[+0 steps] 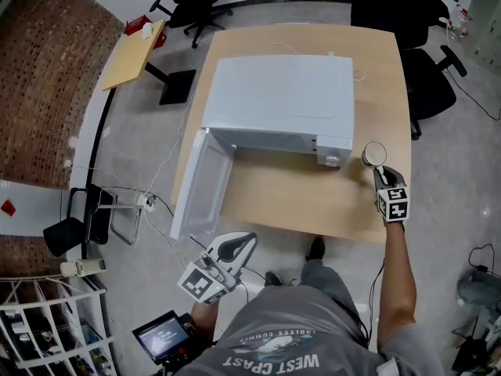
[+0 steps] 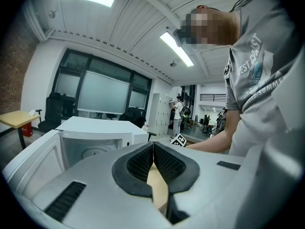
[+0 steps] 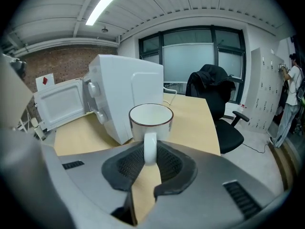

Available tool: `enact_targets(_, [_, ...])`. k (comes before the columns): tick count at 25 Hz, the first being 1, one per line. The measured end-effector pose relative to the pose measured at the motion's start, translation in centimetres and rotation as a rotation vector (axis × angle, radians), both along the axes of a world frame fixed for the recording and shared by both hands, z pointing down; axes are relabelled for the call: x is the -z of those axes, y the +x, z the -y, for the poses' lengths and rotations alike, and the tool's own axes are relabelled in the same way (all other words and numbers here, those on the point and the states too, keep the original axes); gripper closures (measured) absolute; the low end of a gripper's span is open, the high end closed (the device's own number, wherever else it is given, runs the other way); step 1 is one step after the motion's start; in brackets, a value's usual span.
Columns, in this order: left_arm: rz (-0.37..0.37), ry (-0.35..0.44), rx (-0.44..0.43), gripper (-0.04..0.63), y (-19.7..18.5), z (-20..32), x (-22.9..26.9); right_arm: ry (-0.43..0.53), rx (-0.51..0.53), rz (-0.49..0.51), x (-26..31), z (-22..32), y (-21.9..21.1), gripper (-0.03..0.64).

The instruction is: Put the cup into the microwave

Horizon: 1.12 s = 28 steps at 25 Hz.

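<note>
right claw (image 3: 150, 152) clamps cup (image 3: 164, 127) by its handle; microwave (image 1: 282, 100) stands open

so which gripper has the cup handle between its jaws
The right gripper: its jaws are closed on the handle of the white cup beside the microwave. The left gripper has its jaws shut on nothing, short of the table.
</note>
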<state>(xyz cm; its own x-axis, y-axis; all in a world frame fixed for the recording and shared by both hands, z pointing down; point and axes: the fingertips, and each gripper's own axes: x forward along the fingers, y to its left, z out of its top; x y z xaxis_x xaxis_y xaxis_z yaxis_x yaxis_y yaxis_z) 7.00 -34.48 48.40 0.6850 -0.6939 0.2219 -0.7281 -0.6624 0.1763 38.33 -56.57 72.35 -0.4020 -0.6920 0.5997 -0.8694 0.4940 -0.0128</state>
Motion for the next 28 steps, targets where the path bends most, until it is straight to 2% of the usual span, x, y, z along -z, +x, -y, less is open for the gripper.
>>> enact_targets(12, [-0.046,0.086,0.008,0.574,-4.2,-6.0,2.2,0.112,0.040,0.037,10.9,-7.4,-5.0,0.546])
enact_targets(28, [-0.138,0.191,0.046,0.575,-13.7,-17.1,4.6,0.193,0.196,0.115,23.1,-19.7,-20.4,0.546])
